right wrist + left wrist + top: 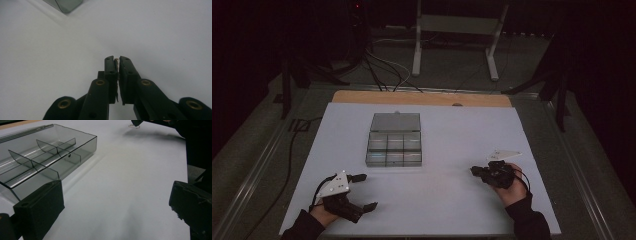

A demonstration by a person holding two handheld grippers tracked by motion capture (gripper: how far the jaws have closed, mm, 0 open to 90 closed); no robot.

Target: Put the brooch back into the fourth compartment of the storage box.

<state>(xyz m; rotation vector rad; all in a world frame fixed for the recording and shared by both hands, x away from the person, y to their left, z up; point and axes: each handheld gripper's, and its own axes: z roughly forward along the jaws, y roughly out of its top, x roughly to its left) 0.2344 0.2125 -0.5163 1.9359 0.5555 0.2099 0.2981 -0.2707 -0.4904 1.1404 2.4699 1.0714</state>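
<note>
A clear grey compartment box [394, 150] lies on the white table top [437, 195], its lid [395, 121] folded open at the far side and its cells looking empty. My left gripper [365, 191] rests near the front left with its jaws wide apart; in the left gripper view the left gripper [115, 195] has the box [45, 152] just ahead on the left. Right of the box, my right gripper [474, 171] points left. In the right gripper view the right gripper [117, 60] is shut on a thin, small pale piece [116, 60], with the box corner [66, 5] at the top.
A strip of wooden board [422, 97] shows past the white sheet. Metal rails [267, 150] run along the table sides. Cables [382, 70] and a white stand [457, 30] sit on the floor behind. White surface lies between the two grippers.
</note>
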